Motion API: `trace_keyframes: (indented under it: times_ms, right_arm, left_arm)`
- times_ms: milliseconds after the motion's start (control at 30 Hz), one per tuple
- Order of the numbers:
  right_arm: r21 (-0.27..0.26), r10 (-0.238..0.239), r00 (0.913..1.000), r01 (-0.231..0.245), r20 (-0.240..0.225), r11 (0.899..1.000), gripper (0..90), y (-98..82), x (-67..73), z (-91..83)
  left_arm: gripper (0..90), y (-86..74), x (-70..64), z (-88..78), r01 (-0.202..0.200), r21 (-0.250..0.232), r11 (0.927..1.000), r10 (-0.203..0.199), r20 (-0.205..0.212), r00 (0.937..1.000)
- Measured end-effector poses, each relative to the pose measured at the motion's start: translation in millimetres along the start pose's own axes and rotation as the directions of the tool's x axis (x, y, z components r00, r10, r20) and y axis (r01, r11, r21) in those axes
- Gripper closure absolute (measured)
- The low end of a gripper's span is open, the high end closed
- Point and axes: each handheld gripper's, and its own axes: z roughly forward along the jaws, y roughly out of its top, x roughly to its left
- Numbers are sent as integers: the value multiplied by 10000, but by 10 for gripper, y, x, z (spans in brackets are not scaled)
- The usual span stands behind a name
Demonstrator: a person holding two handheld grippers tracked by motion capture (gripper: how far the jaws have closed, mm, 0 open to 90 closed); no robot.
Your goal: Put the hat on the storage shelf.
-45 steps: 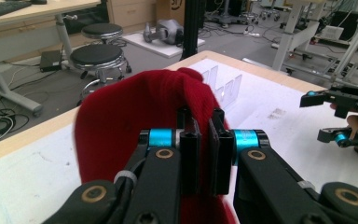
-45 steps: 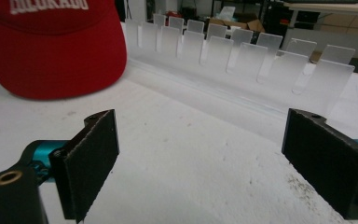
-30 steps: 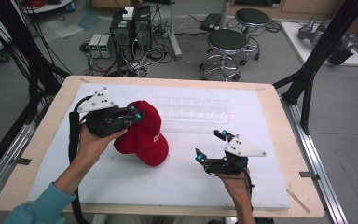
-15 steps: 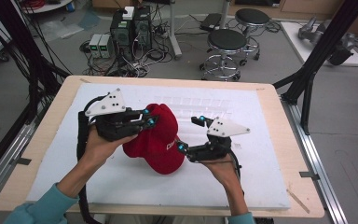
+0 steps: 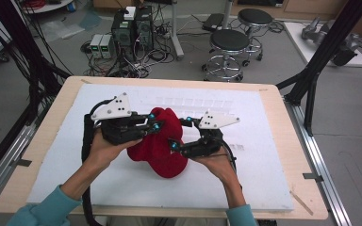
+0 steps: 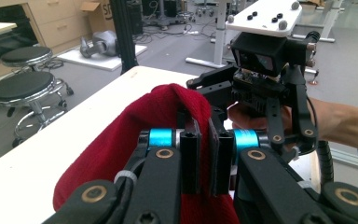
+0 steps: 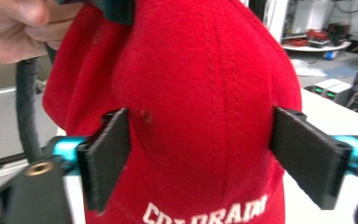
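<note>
High view: red cap is held up off the white tabletop — left gripper fingers are clamped shut on its fabric so it hangs steady. Right gripper fingers, just closing, straddle the crown, not yet pinching — likely a second grip.

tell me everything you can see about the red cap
The red cap is woven fabric with stitched panel seams and white lettering across the front. It is held above the white table cover. The left tool is shut on a fold of its cloth, and the right tool, whose jaws have just been closing, straddles its crown.
</note>
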Motion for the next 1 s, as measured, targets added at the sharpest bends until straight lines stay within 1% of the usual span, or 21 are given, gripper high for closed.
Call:
trace_keyframes:
  times_ms: [67, 100, 133, 167, 200, 233, 267, 300, 333, 367, 400, 467, 700, 733, 800, 833, 867, 900, 933, 967, 1000]
  right_arm:
    - [100, -74, 9997, 76, -230, 9999, 332, -5, -15, 18]
    - [100, -74, 9997, 76, -230, 9999, 332, -5, -15, 18]
    - [107, -115, 9996, 118, -244, 9999, 372, -5, -18, 19]
    - [144, -143, 9989, 150, -457, 9998, 461, -2, -13, 17]
    - [153, -173, 9988, 181, -457, 9997, 518, 2, -6, 12]
    - [153, -173, 9988, 181, -457, 9997, 518, 2, -6, 12]
    - [181, -328, 9983, 337, -489, 9993, 612, 9, 11, 6]
    - [156, -411, 9981, 419, -461, 9990, 654, 11, 11, 3]
    - [156, -411, 9981, 419, -461, 9990, 654, 11, 11, 3]
    - [103, -537, 9975, 542, -450, 9985, 765, 21, 24, -9]
    - [103, -537, 9975, 542, -450, 9985, 765, 21, 24, -9]
    - [122, -712, 9959, 719, -554, 9973, 835, 31, 46, -21]
    - [142, -978, 9943, 985, -425, 9950, 856, 29, 71, -22]
    - [128, -1003, 9943, 1008, -357, 9948, 857, 28, 72, -25]
    - [162, -1060, 9941, 1064, -237, 9942, 857, 23, 74, -30]
    - [162, -1060, 9941, 1064, -237, 9942, 857, 23, 74, -30]
    - [181, -1019, 9946, 1023, -221, 9946, 857, 17, 73, -29]
    - [181, -1053, 9943, 1056, -142, 9942, 857, 12, 69, -27]
    - [181, -1053, 9943, 1056, -142, 9942, 857, 12, 69, -27]
    - [225, -1063, 9943, 1063, -40, 9941, 856, 11, 71, -28]
    - [261, -1061, 9943, 1060, 24, 9940, 857, 11, 69, -28]
  left_arm:
    - [853, -6, -5, 7, 16, -16, 10000, -16, 23, 10000]
    - [853, -8, -7, 10, -4, -27, 10000, 4, 67, 10000]
    - [853, -9, -9, 13, -8, -49, 10000, 8, 55, 10000]
    - [853, -9, -6, 12, -30, -50, 10000, 31, 63, 10000]
    - [853, -9, -6, 12, -30, -50, 10000, 31, 63, 10000]
    - [853, -9, -2, 9, -57, -44, 10000, 57, 61, 10000]
    - [853, -9, -4, 10, -19, -107, 9999, 20, 41, 10000]
    - [853, -9, -4, 10, -19, -107, 9999, 20, 41, 10000]
    - [853, -11, -5, 9, -1, -157, 9999, 2, 34, 10000]
    - [853, -12, 4, 1, -34, -124, 9999, 34, 21, 10000]
    - [853, -14, 6, 2, 38, -193, 9998, -37, 43, 10000]
    - [853, -20, 17, -3, 60, -205, 9998, -60, 15, 10000]
    - [829, -60, 42, -7, 110, -346, 9993, -109, 43, 9999]
    - [795, -64, 45, -8, 112, -410, 9991, -110, 56, 9999]
    - [544, -63, 46, 3, 456, -267, 9986, -472, -619, 9970]
    - [414, -63, 46, 3, 456, -267, 9986, -472, -619, 9970]
    - [414, -66, 64, 11, 732, -133, 9972, -740, -768, 9943]
    - [214, -67, 70, 14, 888, -119, 9960, -895, -838, 9925]
    - [214, -73, 86, 12, 1131, -179, 9934, -1144, -1044, 9879]
    - [131, -79, 98, 1, 1199, -270, 9924, -1222, -1122, 9861]
    - [103, -84, 112, -19, 1284, -392, 9910, -1320, -1114, 9850]
